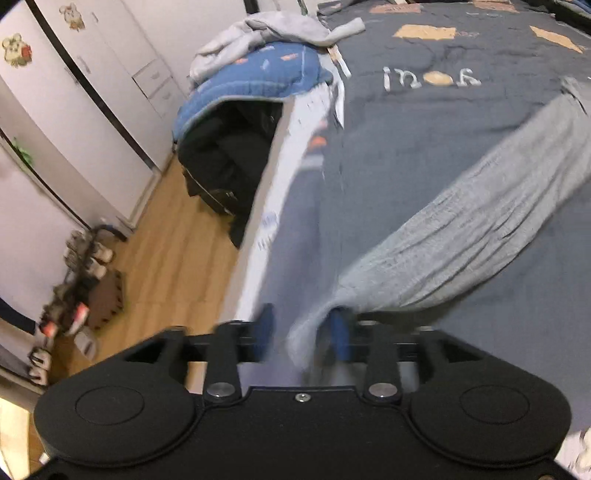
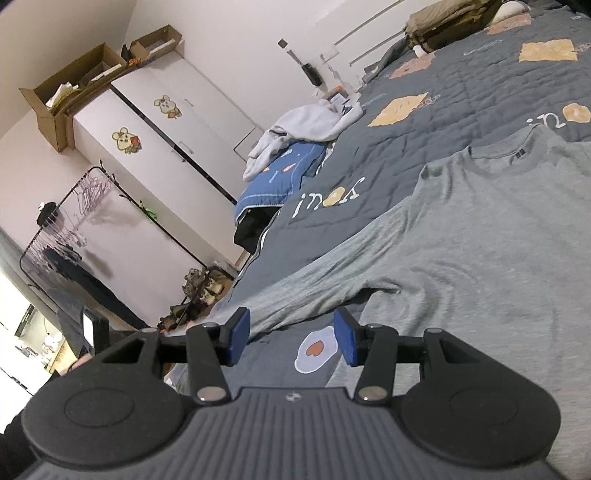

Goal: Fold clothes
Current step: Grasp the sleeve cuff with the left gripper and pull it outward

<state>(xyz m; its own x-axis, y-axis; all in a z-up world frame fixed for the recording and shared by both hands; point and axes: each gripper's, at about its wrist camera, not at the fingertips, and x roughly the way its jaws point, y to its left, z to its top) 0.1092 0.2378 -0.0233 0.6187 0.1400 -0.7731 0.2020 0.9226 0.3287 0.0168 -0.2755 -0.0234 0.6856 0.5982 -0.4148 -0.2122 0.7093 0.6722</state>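
Observation:
A grey T-shirt (image 2: 480, 240) lies flat on the dark grey bedspread (image 2: 443, 96), collar toward the far side. In the left wrist view its long sleeve (image 1: 480, 206) stretches from the right down to my left gripper (image 1: 303, 332). The picture is blurred there. The blue pads stand apart and the sleeve's end hangs between them, draped against the right pad (image 1: 340, 336). In the right wrist view my right gripper (image 2: 291, 338) is open over a fried-egg patch (image 2: 316, 349) on the bedspread. Nothing is between its fingers. The same sleeve runs just beyond its fingertips.
A blue quilt (image 1: 258, 74) with a pale grey hoodie (image 1: 273, 26) on top sits at the bed's left edge. Beyond that edge are wooden floor (image 1: 166, 240), a shoe rack (image 1: 74, 277) and white wardrobes (image 1: 92, 92). Folded clothes (image 2: 450, 26) lie at the bed's far corner.

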